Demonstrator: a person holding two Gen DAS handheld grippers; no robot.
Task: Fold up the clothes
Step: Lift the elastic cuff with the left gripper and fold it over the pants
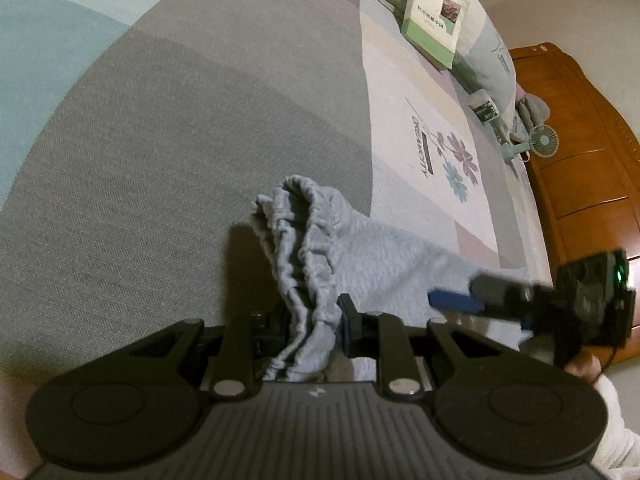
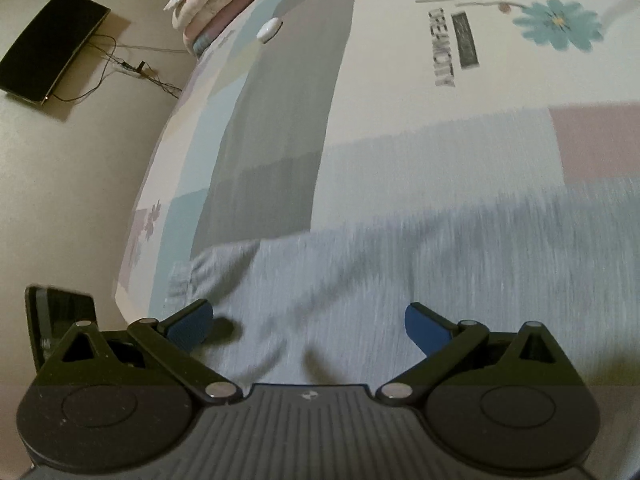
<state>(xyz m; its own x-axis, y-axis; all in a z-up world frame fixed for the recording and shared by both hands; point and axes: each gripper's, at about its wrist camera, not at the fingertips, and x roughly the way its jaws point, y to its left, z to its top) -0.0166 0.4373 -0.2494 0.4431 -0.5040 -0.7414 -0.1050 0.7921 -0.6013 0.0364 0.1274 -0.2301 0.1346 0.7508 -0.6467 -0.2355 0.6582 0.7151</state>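
1. Left wrist view: the left gripper [image 1: 312, 328] is clamped on the gathered waistband of a light grey garment [image 1: 360, 256], which bunches up between its fingers and rises in front of them.
2. The rest of the garment trails to the right across the bedsheet [image 1: 180, 140], a patchwork of grey, teal and pale panels with a flower print.
3. The right gripper [image 1: 472, 300] shows at the right edge, blurred, its blue fingertips over the far side of the garment; from here I cannot tell whether it holds anything.
4. Farther back, a green and white book [image 1: 434, 20] leans on a pillow [image 1: 484, 56], with a small jar [image 1: 484, 106] and a little hand fan [image 1: 540, 142] near a wooden headboard [image 1: 580, 152].
5. Right wrist view: the right gripper [image 2: 308, 324] has its blue fingers spread wide with nothing between them, just above the garment [image 2: 400, 280], which lies flat on the bedsheet [image 2: 400, 100] and is smeared by blur.
6. At the upper left, a black flat device [image 2: 48, 48] with cables sits on the floor [image 2: 80, 180] beside the bed.
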